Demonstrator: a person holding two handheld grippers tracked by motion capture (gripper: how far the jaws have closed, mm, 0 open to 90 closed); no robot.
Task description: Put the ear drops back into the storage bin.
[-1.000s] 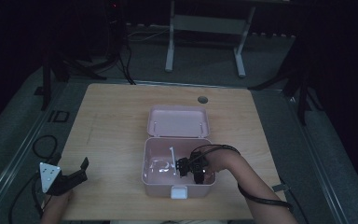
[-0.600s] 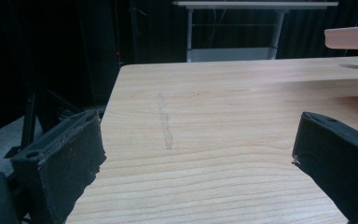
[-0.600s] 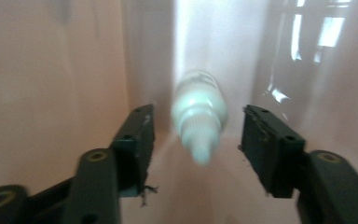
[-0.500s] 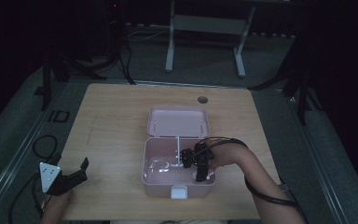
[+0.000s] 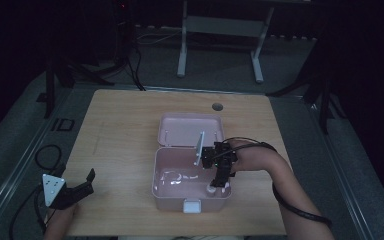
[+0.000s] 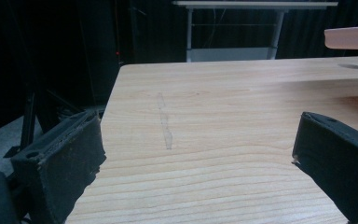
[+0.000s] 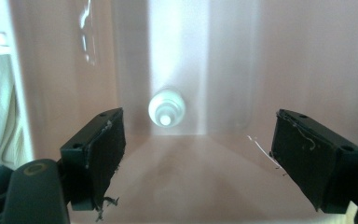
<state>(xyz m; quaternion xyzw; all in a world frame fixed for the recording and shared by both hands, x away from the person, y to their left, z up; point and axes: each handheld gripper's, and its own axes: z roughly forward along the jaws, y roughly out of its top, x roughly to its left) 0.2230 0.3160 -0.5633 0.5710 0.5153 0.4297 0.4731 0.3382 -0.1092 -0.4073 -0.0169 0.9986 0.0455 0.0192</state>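
Pale wooden table (image 5: 125, 125), dark room, open pink box (image 5: 190, 172), both grippers (image 5: 219, 172) (image 5: 77, 187) spread apart, empty.

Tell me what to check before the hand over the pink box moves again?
1. Right gripper let go: ok. Its jaws have just been opening and stand wide with nothing between them.
2. White tube inside the pink box: ok. It stands by the box wall in the right gripper view, apart from both pads.
3. Box lid out of the way: ok. It lies open behind the box.
4. Left gripper clear of the box: ok. It rests open at the table's near left corner.
5. Other things in the box settled: cannot tell. Pale shapes lie at its bottom, too dim to name.
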